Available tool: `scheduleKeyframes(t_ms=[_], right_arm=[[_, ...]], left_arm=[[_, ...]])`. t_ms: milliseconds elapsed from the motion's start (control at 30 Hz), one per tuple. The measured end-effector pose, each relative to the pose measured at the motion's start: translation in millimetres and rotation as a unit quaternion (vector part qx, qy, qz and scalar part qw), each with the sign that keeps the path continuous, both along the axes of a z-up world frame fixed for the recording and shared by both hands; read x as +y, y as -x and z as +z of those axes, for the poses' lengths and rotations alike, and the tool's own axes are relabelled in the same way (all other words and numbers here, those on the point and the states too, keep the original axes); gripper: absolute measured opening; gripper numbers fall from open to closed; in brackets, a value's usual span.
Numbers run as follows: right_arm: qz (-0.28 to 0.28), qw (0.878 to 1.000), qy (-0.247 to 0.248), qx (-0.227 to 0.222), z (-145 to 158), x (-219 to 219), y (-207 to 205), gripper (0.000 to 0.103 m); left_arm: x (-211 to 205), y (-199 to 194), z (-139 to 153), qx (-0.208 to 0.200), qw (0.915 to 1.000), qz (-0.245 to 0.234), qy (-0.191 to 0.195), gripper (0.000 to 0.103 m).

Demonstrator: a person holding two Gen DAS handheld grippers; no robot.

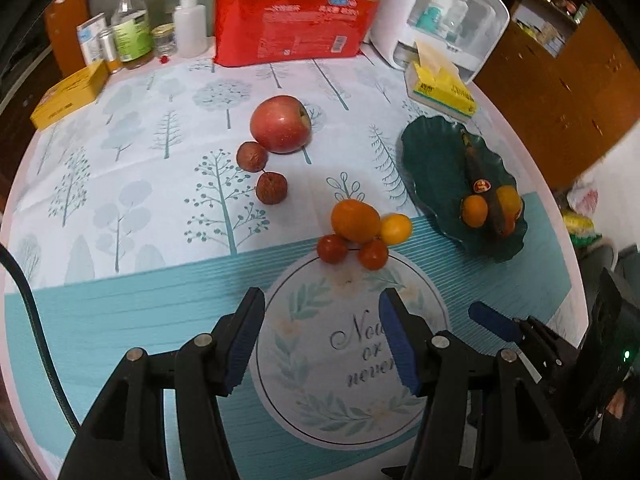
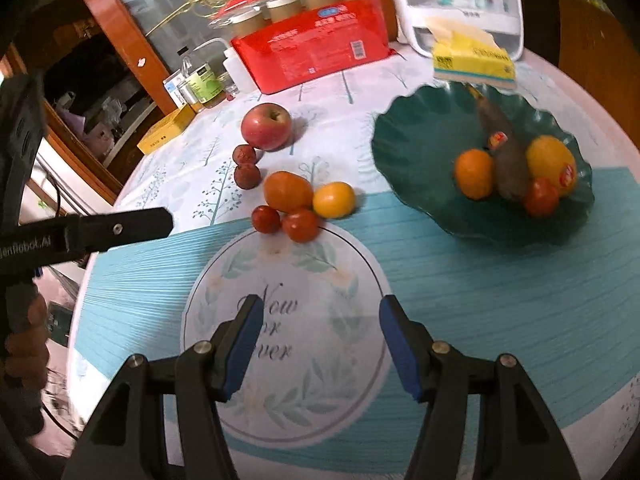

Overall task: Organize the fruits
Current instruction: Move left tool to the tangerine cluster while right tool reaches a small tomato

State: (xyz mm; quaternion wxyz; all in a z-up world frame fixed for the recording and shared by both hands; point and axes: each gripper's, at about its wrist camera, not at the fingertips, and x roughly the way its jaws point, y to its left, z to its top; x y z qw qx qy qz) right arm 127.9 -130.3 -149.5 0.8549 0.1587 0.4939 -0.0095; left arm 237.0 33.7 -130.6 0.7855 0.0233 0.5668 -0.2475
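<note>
A red apple [image 1: 280,124] [image 2: 266,126] lies on the tablecloth with two wrinkled dark red fruits [image 1: 260,172] [image 2: 245,166] beside it. Nearer me is a cluster: an orange fruit [image 1: 355,220] [image 2: 288,191], a yellow one [image 1: 396,229] [image 2: 334,199] and two small red tomatoes [image 1: 332,249] [image 2: 300,225]. The dark green plate [image 1: 432,168] [image 2: 420,140] on the right holds an orange fruit [image 2: 474,174], a yellow fruit [image 2: 550,160], a tomato [image 2: 541,197] and a dark long fruit [image 2: 508,168]. My left gripper [image 1: 320,300] hovers open and empty just short of the cluster. My right gripper [image 2: 320,304] is open and empty over the round print.
At the back stand a red pack of jars [image 1: 296,28], a white appliance [image 1: 440,12], a yellow tissue box [image 1: 440,88], bottles [image 1: 132,28] and a yellow carton [image 1: 68,96]. The round table's edge curves close on the left and right. A hand [image 2: 24,344] holds the left gripper's handle.
</note>
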Motion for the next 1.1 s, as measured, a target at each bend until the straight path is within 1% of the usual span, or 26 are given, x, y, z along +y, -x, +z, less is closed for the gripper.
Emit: scheduleKeyframes(t_ms=[167,267,367,433,467,600,667,733,967,1033,1100], right_arm=[[0.009,0.999,0.047,-0.011,-4.2,17.2,-14.3,0.061],[0.014,0.996,0.081,-0.022,-7.6,25.5,-25.9,0.061],[0.019,0.994,0.1,-0.026,-12.1,29.5,-34.9,0.061],[0.021,0.993,0.11,-0.032,-15.8,30.6,-41.6,0.06],[0.023,0.993,0.113,-0.034,-17.4,31.4,-43.5,0.059],[0.03,0.991,0.127,-0.036,-25.7,36.2,-54.7,0.052],[0.035,0.99,0.131,-0.035,-30.1,38.7,-58.6,0.049],[0.039,0.99,0.135,-0.032,-34.6,41.2,-61.9,0.047],[0.047,0.988,0.142,-0.024,-45.9,46.7,-69.3,0.04],[0.046,0.989,0.141,-0.021,-48.1,46.1,-71.4,0.036],[0.044,0.989,0.14,-0.023,-48.2,45.2,-72.0,0.033]], left_arm=[[-4.5,-20.4,-14.7,0.013,0.9994,-0.032,-0.007,0.058],[-8.0,-32.5,-29.1,0.031,0.9984,-0.046,-0.005,0.058],[-12.4,-40.3,-39.2,0.035,0.9979,-0.054,-0.004,0.058],[-14.6,-45.1,-45.5,0.037,0.9977,-0.057,0.003,0.058],[-15.1,-47.5,-48.5,0.038,0.9976,-0.058,0.008,0.058],[-20.2,-55.4,-61.1,0.046,0.9965,-0.066,0.024,0.054],[-22.9,-57.1,-66.9,0.052,0.9956,-0.072,0.031,0.045],[-26.7,-58.8,-73.4,0.059,0.9947,-0.076,0.037,0.045],[-36.7,-59.7,-87.0,0.067,0.9933,-0.082,0.047,0.037],[-38.0,-60.3,-89.4,0.07,0.9927,-0.082,0.054,0.037],[-39.9,-59.4,-90.2,0.068,0.9922,-0.085,0.06,0.032]])
